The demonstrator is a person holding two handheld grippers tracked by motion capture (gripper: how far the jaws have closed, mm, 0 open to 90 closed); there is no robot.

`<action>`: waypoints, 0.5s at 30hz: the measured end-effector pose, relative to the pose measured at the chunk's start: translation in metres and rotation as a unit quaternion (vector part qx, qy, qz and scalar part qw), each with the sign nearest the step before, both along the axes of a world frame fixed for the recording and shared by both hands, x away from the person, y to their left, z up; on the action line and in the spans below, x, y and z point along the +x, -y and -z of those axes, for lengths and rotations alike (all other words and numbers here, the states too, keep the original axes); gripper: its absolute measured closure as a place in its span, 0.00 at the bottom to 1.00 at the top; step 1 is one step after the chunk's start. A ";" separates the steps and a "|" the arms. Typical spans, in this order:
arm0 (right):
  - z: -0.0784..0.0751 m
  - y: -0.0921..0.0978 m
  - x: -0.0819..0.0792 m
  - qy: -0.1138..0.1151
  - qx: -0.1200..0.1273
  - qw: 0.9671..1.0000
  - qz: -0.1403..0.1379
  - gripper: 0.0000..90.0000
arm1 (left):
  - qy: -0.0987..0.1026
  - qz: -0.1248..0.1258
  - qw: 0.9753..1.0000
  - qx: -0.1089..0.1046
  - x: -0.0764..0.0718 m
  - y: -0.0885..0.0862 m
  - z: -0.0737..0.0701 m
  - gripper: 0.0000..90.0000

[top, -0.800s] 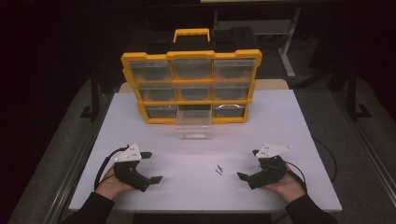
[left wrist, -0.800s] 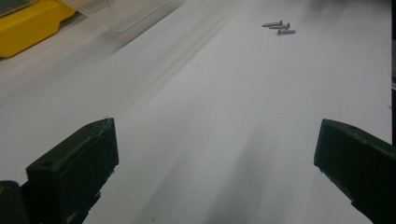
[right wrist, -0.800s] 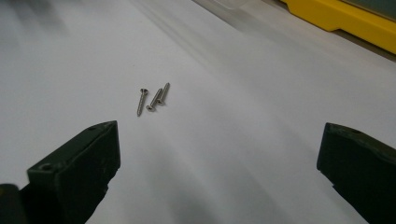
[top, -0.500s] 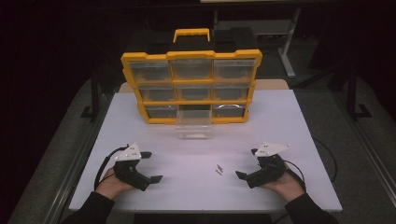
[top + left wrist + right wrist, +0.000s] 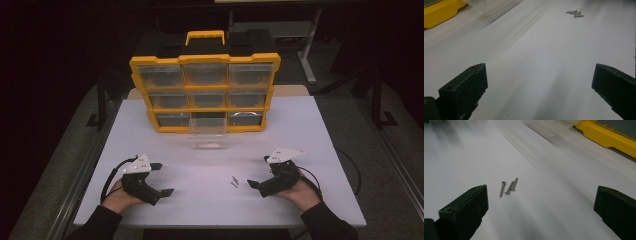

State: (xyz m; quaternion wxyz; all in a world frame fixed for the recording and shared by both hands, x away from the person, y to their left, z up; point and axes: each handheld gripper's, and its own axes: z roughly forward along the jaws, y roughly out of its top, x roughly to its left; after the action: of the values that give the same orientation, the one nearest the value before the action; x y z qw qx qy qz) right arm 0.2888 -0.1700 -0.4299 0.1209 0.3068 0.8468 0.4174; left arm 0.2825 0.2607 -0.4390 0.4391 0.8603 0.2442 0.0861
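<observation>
White laminate covers the counter (image 5: pixel 165 125), the largest thing in the high view, with dark floor all around it. At the far edge stands a yellow organiser (image 5: pixel 205 92) with a carry handle on top and three rows of three clear drawers. The bottom middle drawer (image 5: pixel 207 134) is pulled out toward the person and rests on the counter, probably left open to receive small parts.

Nearer the person, two hands rest on the counter, each holding a black two-jaw tool with a trailing cable. The left tool (image 5: pixel 161 179) sits at the left with its jaws spread wide and nothing between them; its own camera looks across bare counter toward the screws in the distance. The right tool (image 5: pixel 259 172) sits at the right, likewise wide open and empty, and is angled inward so that its jaws point at the screws close ahead, likely in readiness for a pick-up.

Smallest of all are three grey screws (image 5: pixel 508 187), lying flat and close together on the counter between the two tools, just beside the right one and well apart from the open drawer. They also appear in the left gripper view (image 5: pixel 574 13).
</observation>
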 end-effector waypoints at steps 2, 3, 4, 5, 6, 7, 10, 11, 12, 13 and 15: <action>-0.001 -0.002 0.001 0.000 -0.001 1.000 -0.001 0.00 | 0.000 0.000 1.000 -0.002 0.000 -0.001 0.000 0.00; -0.001 -0.003 0.002 -0.001 -0.001 1.000 -0.002 0.00 | 0.000 -0.001 1.000 -0.004 0.000 0.000 0.000 0.00; -0.001 -0.003 0.002 -0.001 -0.001 1.000 -0.001 0.00 | 0.001 -0.001 1.000 -0.005 0.000 0.000 0.000 0.00; -0.002 -0.004 0.003 -0.002 -0.002 1.000 -0.004 0.00 | 0.001 -0.001 1.000 -0.005 0.000 0.000 0.000 0.00; -0.002 -0.005 0.004 -0.003 -0.002 1.000 -0.004 0.00 | 0.000 -0.001 1.000 -0.005 0.000 0.000 0.000 0.00; -0.002 -0.006 0.005 -0.003 -0.004 1.000 -0.006 0.00 | -0.002 -0.003 1.000 -0.005 0.000 0.000 0.000 0.00; -0.002 -0.008 0.006 -0.004 -0.005 1.000 -0.007 0.00 | -0.002 -0.004 1.000 -0.004 0.001 -0.001 0.000 0.00; -0.002 -0.010 0.007 -0.005 -0.007 1.000 -0.009 0.00 | -0.002 -0.006 1.000 -0.007 0.001 -0.001 0.000 0.00; -0.003 -0.011 0.008 -0.006 -0.008 1.000 -0.011 0.00 | -0.003 -0.006 1.000 -0.008 0.001 -0.001 0.000 0.00; -0.003 -0.011 0.008 -0.006 -0.007 1.000 -0.012 0.00 | -0.003 -0.005 1.000 -0.007 0.001 -0.001 0.000 0.00; -0.003 -0.013 0.009 -0.007 -0.007 1.000 -0.013 0.00 | -0.002 -0.004 1.000 -0.006 0.001 0.000 0.001 0.00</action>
State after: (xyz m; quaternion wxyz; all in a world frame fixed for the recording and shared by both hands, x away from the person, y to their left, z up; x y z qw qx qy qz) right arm 0.2982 -0.1568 -0.4271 0.1114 0.2975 0.8545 0.4110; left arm 0.2831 0.2610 -0.4396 0.4434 0.8569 0.2489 0.0841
